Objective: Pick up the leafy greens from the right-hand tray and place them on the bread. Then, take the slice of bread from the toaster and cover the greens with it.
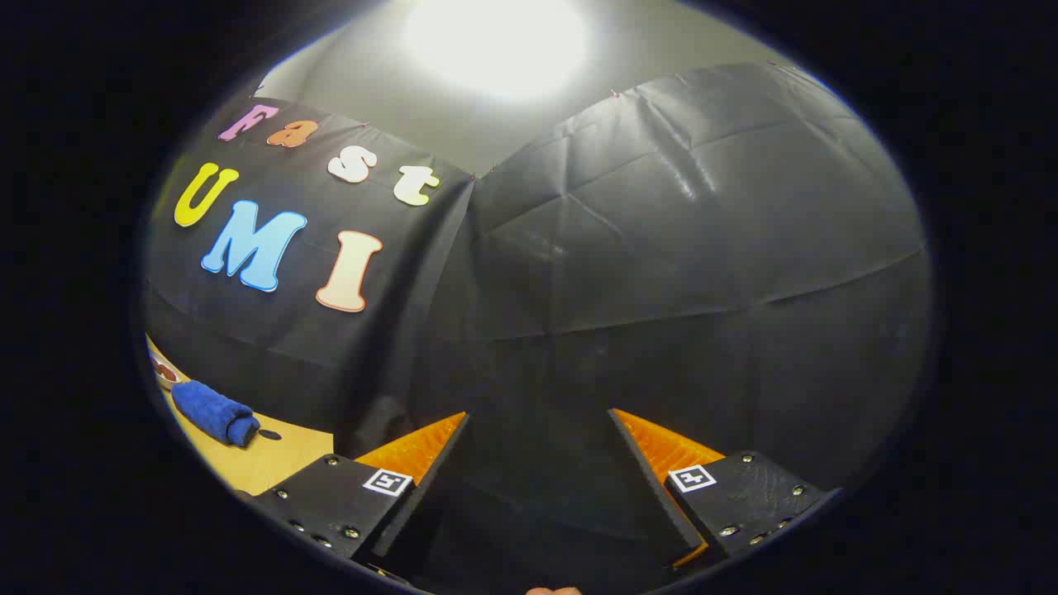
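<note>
Ridged orange gripper (539,426) fingers spread wide, grasping nothing, before creased black cloth (702,273); rolled blue towel (213,411) aside.

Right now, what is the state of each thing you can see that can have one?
hand-held gripper: open, nothing between its orange fingers, pointing at the black booth wall.
blue towel: rolled up, lying on the wooden table, beyond the fingers to the left.
small dish: on the table behind the towel, something dark in it; too small to tell more.
</note>
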`<state>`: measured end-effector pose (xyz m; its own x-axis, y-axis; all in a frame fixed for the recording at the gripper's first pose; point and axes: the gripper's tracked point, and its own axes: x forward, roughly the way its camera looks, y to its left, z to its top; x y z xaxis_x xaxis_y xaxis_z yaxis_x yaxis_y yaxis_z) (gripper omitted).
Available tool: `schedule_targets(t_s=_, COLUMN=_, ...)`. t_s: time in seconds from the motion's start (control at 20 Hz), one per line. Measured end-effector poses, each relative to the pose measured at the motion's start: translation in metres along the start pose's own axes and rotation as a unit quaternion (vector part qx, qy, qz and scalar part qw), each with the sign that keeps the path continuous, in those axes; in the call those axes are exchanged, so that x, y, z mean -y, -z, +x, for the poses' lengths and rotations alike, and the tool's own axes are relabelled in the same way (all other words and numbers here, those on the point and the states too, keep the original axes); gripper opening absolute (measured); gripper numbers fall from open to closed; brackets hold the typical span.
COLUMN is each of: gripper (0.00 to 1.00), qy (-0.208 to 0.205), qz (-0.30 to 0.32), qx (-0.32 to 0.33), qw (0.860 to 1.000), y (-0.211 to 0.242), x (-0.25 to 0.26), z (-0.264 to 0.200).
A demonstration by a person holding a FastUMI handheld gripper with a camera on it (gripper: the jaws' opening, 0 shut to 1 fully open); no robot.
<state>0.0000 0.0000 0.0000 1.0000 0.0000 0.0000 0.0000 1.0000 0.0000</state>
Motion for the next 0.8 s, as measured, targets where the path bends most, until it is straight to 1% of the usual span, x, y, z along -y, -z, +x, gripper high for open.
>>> schedule_targets(t_s=0.2, gripper=0.97, qy=-0.040, qz=0.011, qx=-0.024, qw=0.999, y=-0.041, x=-0.029, z=-0.053)
schedule_targets(t_s=0.3, gripper=0.97, qy=-0.067, qz=0.019, qx=-0.037, qw=0.997, y=-0.058, x=-0.058, z=-0.083)
schedule_targets(t_s=0.4, gripper=0.97, qy=-0.112, qz=0.033, qx=-0.036, qw=0.993, y=-0.079, x=-0.101, z=-0.118)
schedule_targets(t_s=0.6, gripper=0.96, qy=-0.197, qz=0.056, qx=-0.027, qw=0.978, y=-0.119, x=-0.185, z=-0.176)
schedule_targets(t_s=0.8, gripper=0.95, qy=-0.277, qz=0.099, qx=-0.039, qw=0.955, y=-0.141, x=-0.266, z=-0.220)
